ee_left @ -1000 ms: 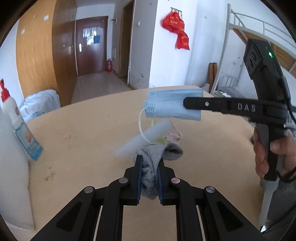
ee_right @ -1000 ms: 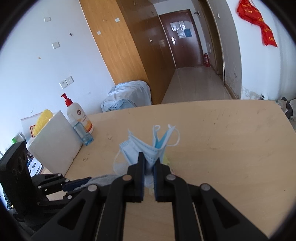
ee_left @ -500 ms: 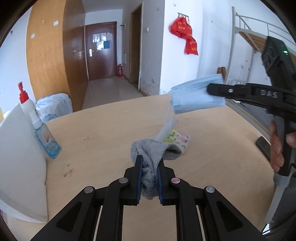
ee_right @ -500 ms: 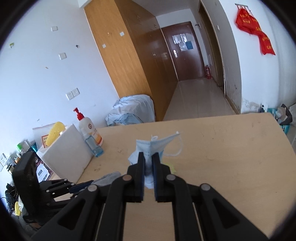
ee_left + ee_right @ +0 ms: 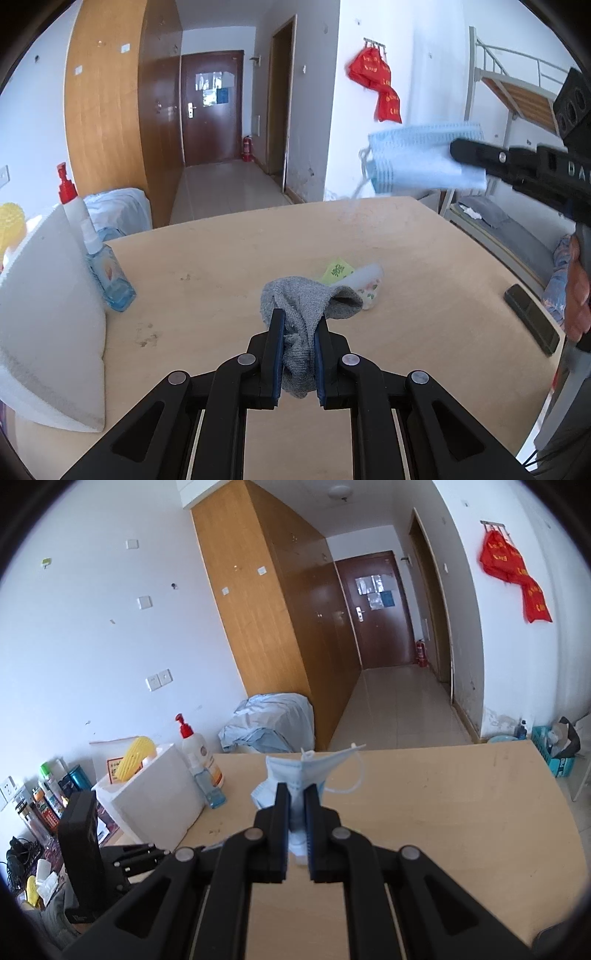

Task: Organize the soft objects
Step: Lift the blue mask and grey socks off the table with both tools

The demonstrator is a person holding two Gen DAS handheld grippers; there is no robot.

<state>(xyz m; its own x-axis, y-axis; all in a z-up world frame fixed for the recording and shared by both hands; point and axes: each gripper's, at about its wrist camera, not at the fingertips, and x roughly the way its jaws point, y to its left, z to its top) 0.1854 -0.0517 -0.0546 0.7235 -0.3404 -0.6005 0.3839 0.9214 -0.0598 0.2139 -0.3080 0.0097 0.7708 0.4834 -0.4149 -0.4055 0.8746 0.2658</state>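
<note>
My left gripper (image 5: 298, 325) is shut on a grey sock (image 5: 303, 306), which bunches up between the blue pads and droops over the wooden table (image 5: 229, 258). Just beyond the sock lies a floral tissue pack (image 5: 354, 277) with a green label. My right gripper (image 5: 296, 801) is shut on a light blue face mask (image 5: 306, 766), held up in the air with its ear loop dangling. In the left wrist view the same mask (image 5: 417, 162) hangs high at the right from the right gripper (image 5: 465, 155), with a hand (image 5: 578, 291) on its handle.
A white foam box (image 5: 48, 314) stands at the table's left edge, with a blue sanitiser bottle (image 5: 107, 273) and a red-capped pump bottle (image 5: 72, 206) beside it. A black phone (image 5: 532, 317) lies near the right edge. Cluttered bottles (image 5: 48, 790) sit off the table's left.
Both grippers have risen. The mask went from just above the tissue pack to well clear of the table, higher and to the right. The sock was lifted slightly, still gripped.
</note>
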